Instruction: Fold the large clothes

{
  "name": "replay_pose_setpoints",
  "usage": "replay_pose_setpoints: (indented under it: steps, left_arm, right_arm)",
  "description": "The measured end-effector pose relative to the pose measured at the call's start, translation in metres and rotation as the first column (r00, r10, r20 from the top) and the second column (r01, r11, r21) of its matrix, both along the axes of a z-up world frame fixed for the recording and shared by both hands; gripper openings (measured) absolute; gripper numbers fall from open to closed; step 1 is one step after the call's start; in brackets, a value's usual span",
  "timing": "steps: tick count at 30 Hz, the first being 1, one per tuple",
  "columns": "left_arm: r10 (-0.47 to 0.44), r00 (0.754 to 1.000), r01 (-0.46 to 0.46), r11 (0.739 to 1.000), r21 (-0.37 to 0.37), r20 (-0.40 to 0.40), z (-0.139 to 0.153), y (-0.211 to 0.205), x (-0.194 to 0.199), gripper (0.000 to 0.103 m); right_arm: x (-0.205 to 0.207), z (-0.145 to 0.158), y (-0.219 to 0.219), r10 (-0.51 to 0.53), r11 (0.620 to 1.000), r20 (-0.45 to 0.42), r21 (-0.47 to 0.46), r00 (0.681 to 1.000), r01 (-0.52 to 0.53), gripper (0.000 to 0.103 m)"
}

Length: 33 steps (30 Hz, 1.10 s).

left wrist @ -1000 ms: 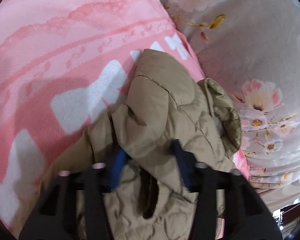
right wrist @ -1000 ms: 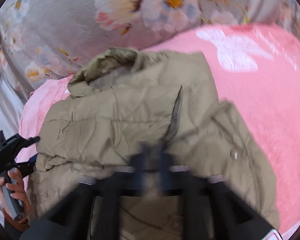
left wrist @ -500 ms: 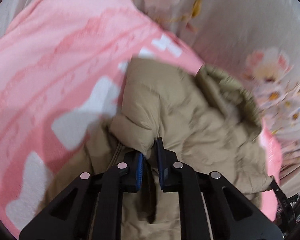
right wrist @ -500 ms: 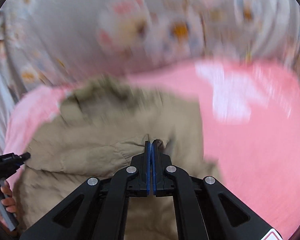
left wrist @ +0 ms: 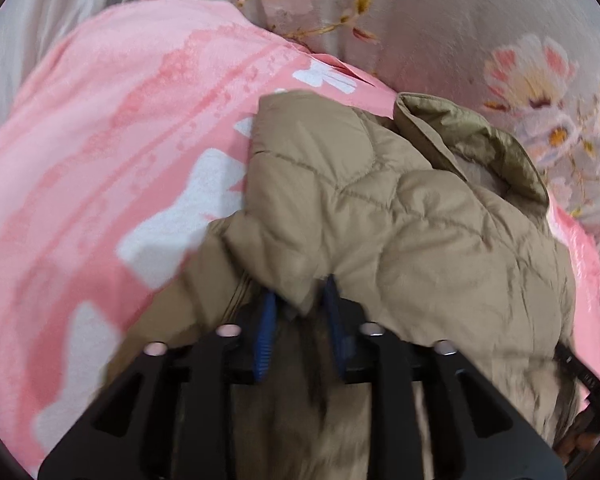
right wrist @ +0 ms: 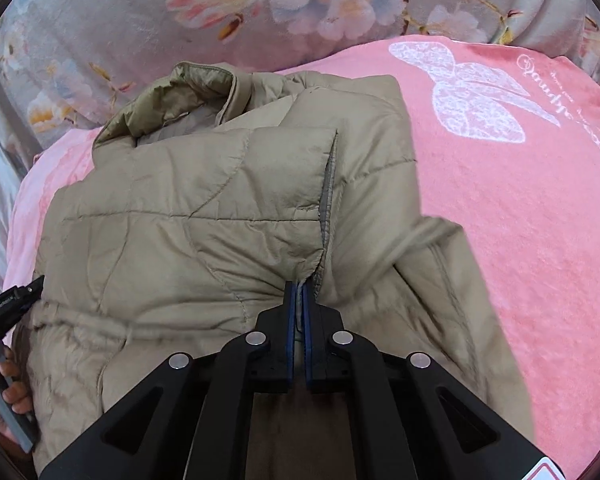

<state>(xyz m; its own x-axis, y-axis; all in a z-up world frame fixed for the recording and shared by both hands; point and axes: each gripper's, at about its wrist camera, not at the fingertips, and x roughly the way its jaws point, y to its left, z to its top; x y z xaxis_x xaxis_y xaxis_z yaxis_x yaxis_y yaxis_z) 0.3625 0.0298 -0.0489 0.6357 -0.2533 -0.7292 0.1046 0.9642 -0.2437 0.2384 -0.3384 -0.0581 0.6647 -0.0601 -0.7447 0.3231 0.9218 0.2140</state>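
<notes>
Since a second ago, both my grippers have shifted along the jacket (right wrist: pixel 188 216), and each has just been opening its jaws. On my right gripper (right wrist: pixel 299 292) the blue pads stand a sliver apart with a thin seam edge of the jacket between them; I cannot tell whether they still pinch it. It points steeply down. My left gripper (left wrist: pixel 300 304), rolled and also angled down, is parted around a puffy fold that sits loose between its pads. That tan quilted jacket lies folded on the pink blanket (right wrist: pixel 520 208), collar toward the floral bedding (right wrist: pixel 100 20) at the bed's far edge. A hand (right wrist: pixel 4 392) grips the left handle.
</notes>
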Motion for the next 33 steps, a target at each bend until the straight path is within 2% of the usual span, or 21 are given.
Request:
replay_pose_setpoints:
  steps: [1, 3, 4, 6, 7, 9, 10, 12, 14, 19, 24, 33]
  left_arm:
    - [-0.010, 1.000, 0.010, 1.000, 0.012, 0.013, 0.007, 0.003, -0.008, 0.043]
    - [-0.033, 0.996, 0.029, 0.998, 0.052, 0.083, 0.030, 0.007, -0.025, 0.044]
    - [-0.044, 0.988, 0.031, 0.995, 0.092, 0.151, 0.051, 0.005, -0.033, 0.045]
    - [-0.039, 0.975, 0.016, 0.994, 0.106, 0.218, 0.079, -0.003, -0.034, 0.047]
    - [-0.044, 0.969, 0.024, 0.996, 0.082, 0.242, 0.096, -0.012, -0.028, 0.052]
    - [-0.052, 0.968, 0.038, 0.997, 0.061, 0.244, 0.109, -0.031, -0.013, 0.055]
    - [-0.049, 0.974, 0.037, 0.998, 0.058, 0.221, 0.110, -0.047, -0.001, 0.055]
    - [-0.057, 0.983, 0.047, 0.997, 0.060, 0.177, 0.100, -0.070, 0.016, 0.055]
    - [-0.074, 0.990, 0.061, 0.993, 0.105, 0.124, 0.077, -0.095, 0.028, 0.054]
    - [-0.099, 0.994, 0.091, 0.983, 0.157, 0.042, 0.023, -0.115, 0.027, 0.054]
    - [-0.102, 0.990, 0.078, 0.972, 0.222, 0.098, 0.004, -0.121, 0.014, 0.054]
    - [-0.102, 0.987, 0.061, 0.954, 0.292, 0.126, -0.008, -0.130, 0.010, 0.055]
  right_arm:
    - [-0.008, 0.004, -0.001, -0.012, 1.000, 0.002, -0.006, 1.000, 0.012, 0.022]
    - [-0.025, 0.020, 0.001, -0.039, 0.998, 0.034, -0.056, 0.999, 0.041, 0.024]
    - [-0.030, 0.036, 0.005, -0.044, 0.995, 0.076, -0.083, 0.996, 0.050, 0.026]
    - [-0.027, 0.056, 0.010, -0.033, 0.997, 0.133, -0.064, 0.991, 0.042, 0.026]
    - [-0.017, 0.069, 0.018, -0.004, 0.999, 0.171, -0.037, 0.985, 0.010, 0.026]
    - [0.002, 0.079, 0.034, 0.039, 0.999, 0.189, -0.039, 0.981, -0.032, 0.026]
    - [0.016, 0.081, 0.045, 0.062, 0.997, 0.190, -0.060, 0.980, -0.051, 0.026]
    - [0.042, 0.073, 0.066, 0.102, 0.993, 0.160, -0.082, 0.982, -0.090, 0.026]
    - [0.056, 0.059, 0.077, 0.124, 0.991, 0.132, -0.068, 0.984, -0.115, 0.026]
    - [0.063, 0.018, 0.096, 0.150, 0.987, 0.070, -0.075, 0.986, -0.144, 0.026]
    - [0.061, 0.002, 0.106, 0.161, 0.980, 0.062, -0.130, 0.985, -0.152, 0.026]
    - [0.063, -0.010, 0.113, 0.151, 0.973, 0.055, -0.187, 0.987, -0.139, 0.025]
